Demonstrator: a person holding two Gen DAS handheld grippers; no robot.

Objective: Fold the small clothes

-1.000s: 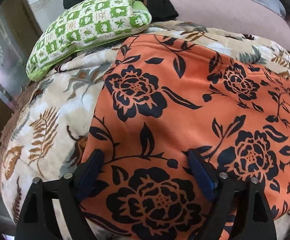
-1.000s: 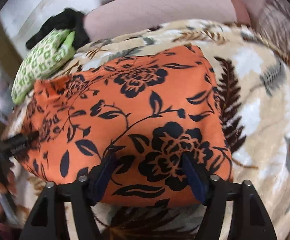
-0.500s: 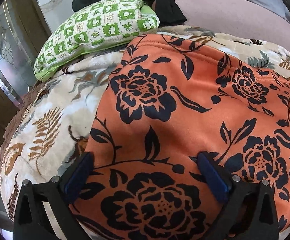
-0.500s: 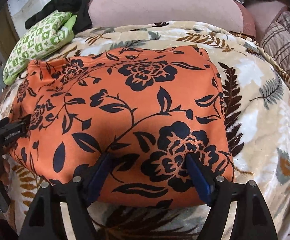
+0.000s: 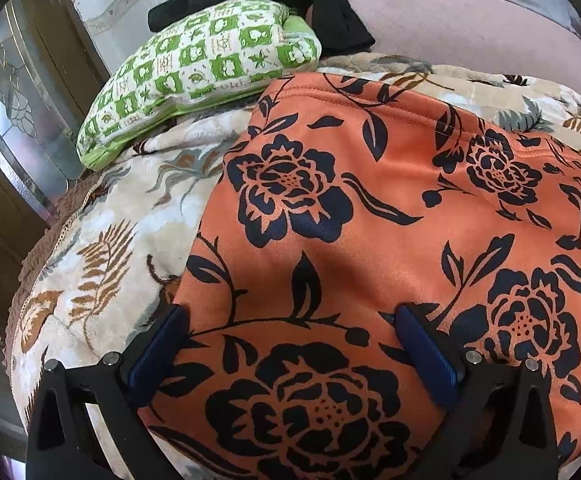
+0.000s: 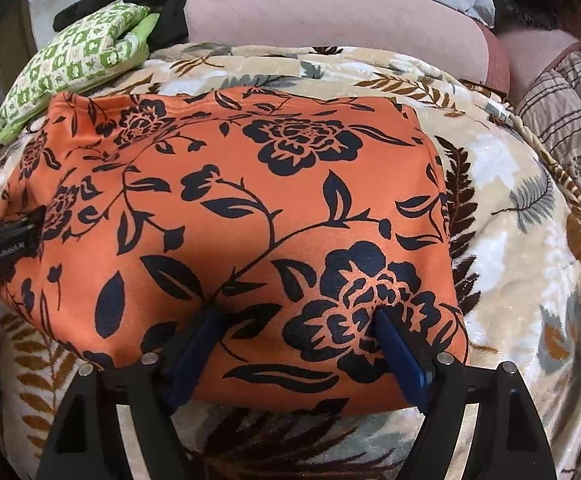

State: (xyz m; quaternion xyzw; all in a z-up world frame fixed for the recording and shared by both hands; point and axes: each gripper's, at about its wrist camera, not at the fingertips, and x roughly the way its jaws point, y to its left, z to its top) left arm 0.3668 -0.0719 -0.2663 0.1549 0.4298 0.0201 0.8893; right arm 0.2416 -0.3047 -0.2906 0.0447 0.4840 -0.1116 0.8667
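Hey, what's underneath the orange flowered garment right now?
The orange garment lies flat on a cream leaf-print blanket, which shows around its edges. Whatever sits directly beneath the garment's middle is covered, so it cannot be seen.

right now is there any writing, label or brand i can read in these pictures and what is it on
White lettering on the black body of the left hand-held gripper, at the left edge of the right wrist view: too small and blurred to read.
Small marks in the squares of the green checked pillow: not readable as words.
Orange floral garment: no text shows.
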